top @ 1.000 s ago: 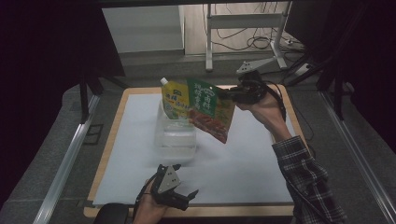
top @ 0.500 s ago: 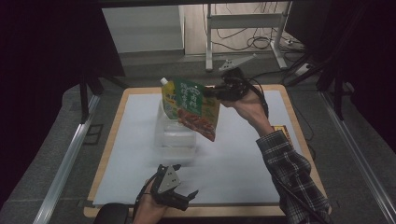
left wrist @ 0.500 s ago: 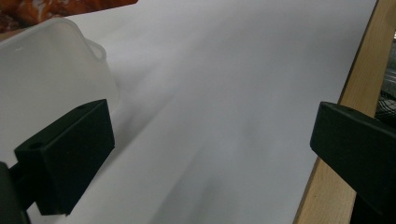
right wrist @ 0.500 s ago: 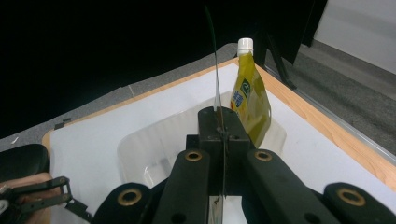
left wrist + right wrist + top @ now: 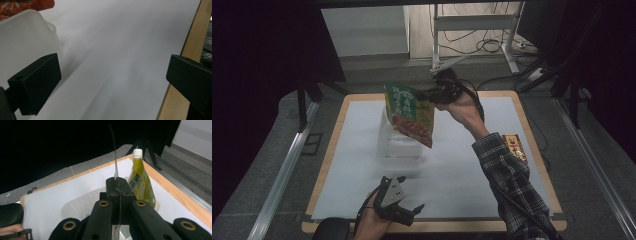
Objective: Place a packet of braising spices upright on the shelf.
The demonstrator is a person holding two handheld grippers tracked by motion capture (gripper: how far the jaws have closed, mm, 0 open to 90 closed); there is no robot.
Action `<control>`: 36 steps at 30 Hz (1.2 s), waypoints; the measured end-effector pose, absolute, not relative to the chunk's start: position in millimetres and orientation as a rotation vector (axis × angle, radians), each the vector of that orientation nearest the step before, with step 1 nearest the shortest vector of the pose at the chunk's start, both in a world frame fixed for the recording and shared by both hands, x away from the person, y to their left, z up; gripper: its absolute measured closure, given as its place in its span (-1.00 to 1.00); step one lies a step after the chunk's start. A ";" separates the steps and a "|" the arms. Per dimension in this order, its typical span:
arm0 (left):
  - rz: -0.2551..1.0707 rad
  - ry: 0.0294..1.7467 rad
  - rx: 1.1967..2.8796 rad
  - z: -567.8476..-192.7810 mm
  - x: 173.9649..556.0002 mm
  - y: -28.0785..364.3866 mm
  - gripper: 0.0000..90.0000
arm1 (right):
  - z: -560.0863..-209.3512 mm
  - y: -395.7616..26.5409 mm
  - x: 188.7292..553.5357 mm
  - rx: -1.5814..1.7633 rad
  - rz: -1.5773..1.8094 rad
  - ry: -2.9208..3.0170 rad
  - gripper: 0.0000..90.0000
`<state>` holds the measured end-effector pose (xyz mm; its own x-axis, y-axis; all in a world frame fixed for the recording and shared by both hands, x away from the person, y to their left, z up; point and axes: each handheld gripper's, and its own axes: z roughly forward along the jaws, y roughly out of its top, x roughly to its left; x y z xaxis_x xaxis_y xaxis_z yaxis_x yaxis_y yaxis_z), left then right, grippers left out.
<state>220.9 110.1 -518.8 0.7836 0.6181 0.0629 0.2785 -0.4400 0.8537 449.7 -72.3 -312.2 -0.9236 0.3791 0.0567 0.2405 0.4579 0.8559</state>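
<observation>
**Packet swinging in over the tub**

I am carrying the flat food packet point(image 5: 410, 114) in my right tongs point(image 5: 428, 93), clenched on its upper edge; in the right gripper view the packet point(image 5: 116, 173) runs edge-on between the closed jaws. Over the last second it has been travelling leftward and rising, and it is now hanging tilted above the clear plastic tub point(image 5: 399, 145), not touching it as far as I can tell. I judge I am lining it up to lower it in. A green spouted pouch point(image 5: 140, 183) is already leaning inside the tub at its far end, so I am needing to come down clear of it. My left tongs point(image 5: 404, 210) are staying released and idle near the table's point(image 5: 472, 170) front edge. A small red pack point(image 5: 514, 146) is lying off to the right.
</observation>
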 end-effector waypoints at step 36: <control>0.458 0.663 2.055 -518.8 220.8 110.1 -1.00 | -357.3 -30.7 467.3 0.602 1.509 2.558 0.98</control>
